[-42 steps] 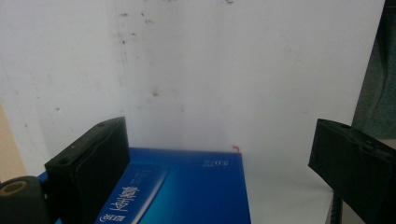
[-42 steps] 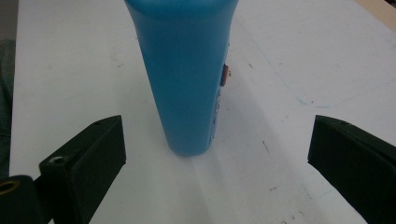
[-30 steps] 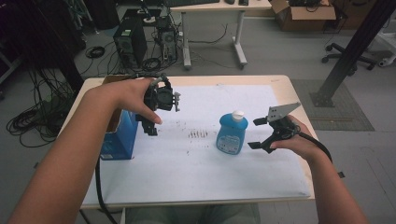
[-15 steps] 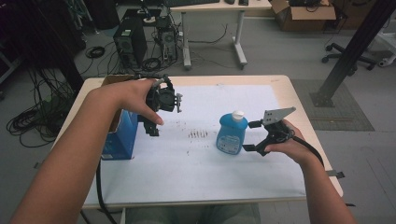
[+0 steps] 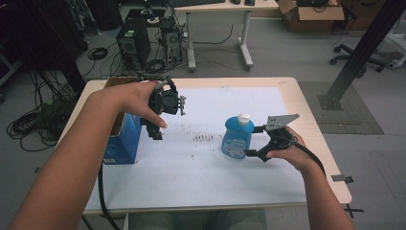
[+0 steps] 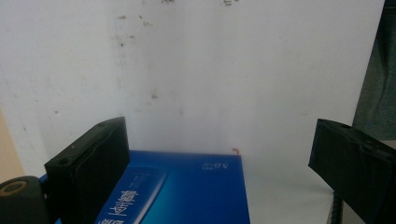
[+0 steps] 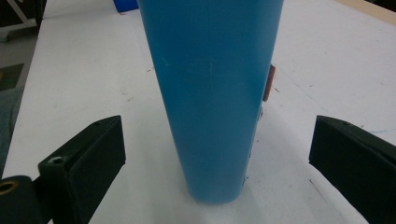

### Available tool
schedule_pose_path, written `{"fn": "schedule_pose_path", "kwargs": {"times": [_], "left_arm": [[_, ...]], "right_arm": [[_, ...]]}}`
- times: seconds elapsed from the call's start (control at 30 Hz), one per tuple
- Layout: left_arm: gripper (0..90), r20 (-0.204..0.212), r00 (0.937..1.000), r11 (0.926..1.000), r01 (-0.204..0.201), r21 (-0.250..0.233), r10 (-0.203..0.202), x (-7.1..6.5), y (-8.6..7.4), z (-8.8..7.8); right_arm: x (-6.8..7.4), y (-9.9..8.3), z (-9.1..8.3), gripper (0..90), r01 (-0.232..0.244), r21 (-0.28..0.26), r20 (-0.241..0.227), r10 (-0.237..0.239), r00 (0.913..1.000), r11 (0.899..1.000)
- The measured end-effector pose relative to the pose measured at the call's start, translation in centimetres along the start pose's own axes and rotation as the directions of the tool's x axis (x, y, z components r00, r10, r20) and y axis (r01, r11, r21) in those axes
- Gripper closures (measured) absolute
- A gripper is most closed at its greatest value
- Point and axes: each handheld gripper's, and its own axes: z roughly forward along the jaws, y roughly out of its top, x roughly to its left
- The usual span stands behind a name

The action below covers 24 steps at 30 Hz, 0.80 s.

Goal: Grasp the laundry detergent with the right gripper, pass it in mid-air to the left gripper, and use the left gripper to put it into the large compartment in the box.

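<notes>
1. The table (image 5: 306,120), covered by a white sheet, takes the middle of the high view; a blue carton box (image 5: 125,143) stands at the left of centre.
2. The blue plastic bottle (image 5: 236,139) with white cap stands upright slightly right of centre. It looks rigid, smooth, perhaps slippery, and moderately heavy if it is full.
3. The right gripper (image 5: 256,142) is just beside the bottle, jaws wide apart at both sides of its lower body (image 7: 210,102), not touching. I judge the wide body the best place to hold, not the narrow neck.
4. The left gripper (image 5: 155,127) hangs above the box (image 6: 187,191), jaws apart, holding nothing.
</notes>
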Motion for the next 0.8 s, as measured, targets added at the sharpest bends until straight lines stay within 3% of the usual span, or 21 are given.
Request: {"fn": "schedule_pose_path", "kwargs": {"times": [0.8], "left_arm": [[5.0, -0.004, 1.0000, 1.0000, 0.000, -0.003, 0.000, -0.1, 0.1, 0.3]], "right_arm": [[0.3, -1.4, 2.2, 1.5, -0.051, -0.087, -0.014, 0.050, 0.9987, 0.995]]}}
